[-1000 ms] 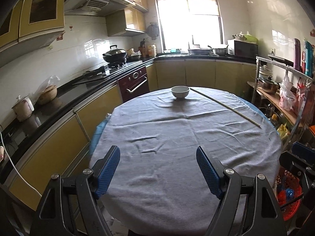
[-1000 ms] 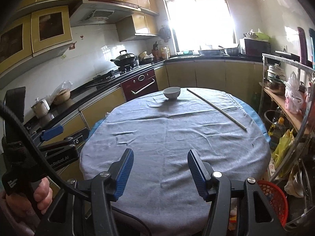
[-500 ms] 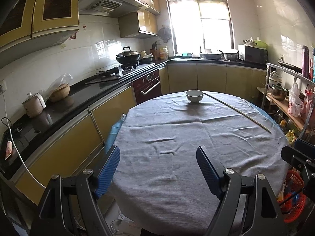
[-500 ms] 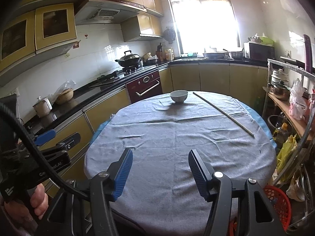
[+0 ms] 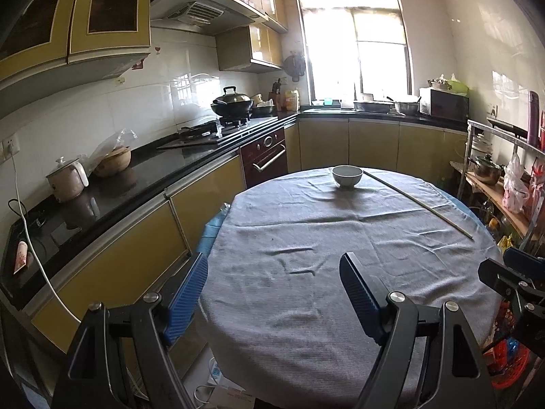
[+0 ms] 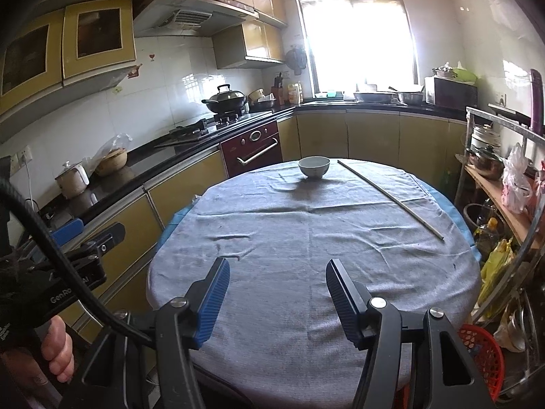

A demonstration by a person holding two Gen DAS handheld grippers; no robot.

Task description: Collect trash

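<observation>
Your left hand-held gripper [image 5: 274,293] hangs over the near edge of the table [image 5: 306,323], jaws apart with nothing between them; only grey cloth shows in the gap. Your right hand-held gripper [image 6: 277,289] sits in the same pose at the near edge, jaws also parted and empty, the gap a little narrower than the left's. In the right wrist view, your left hand [image 6: 56,351] shows at the lower left, wrapped around the other tool's handle, with a black cable [image 6: 61,255] arcing across it.

On the table you have a white bowl [image 5: 346,176] near the far edge, upright, and a long thin stick [image 5: 419,202] lying flat, running from just beside the bowl toward the right edge. The two are close but apart. The rest of the cloth is wrinkled. No scrap that is clearly trash shows on the table, so I cannot tell where it lies.

A red basket [image 6: 483,354] sits on the floor below the table's right near edge, beside a metal rack [image 6: 504,184] holding pots and bags. To your left the black counter [image 5: 136,184] carries a small cooker [image 5: 66,180] and a clay pot [image 5: 114,162]; a wok [image 5: 232,102] stands on the stove farther back.
</observation>
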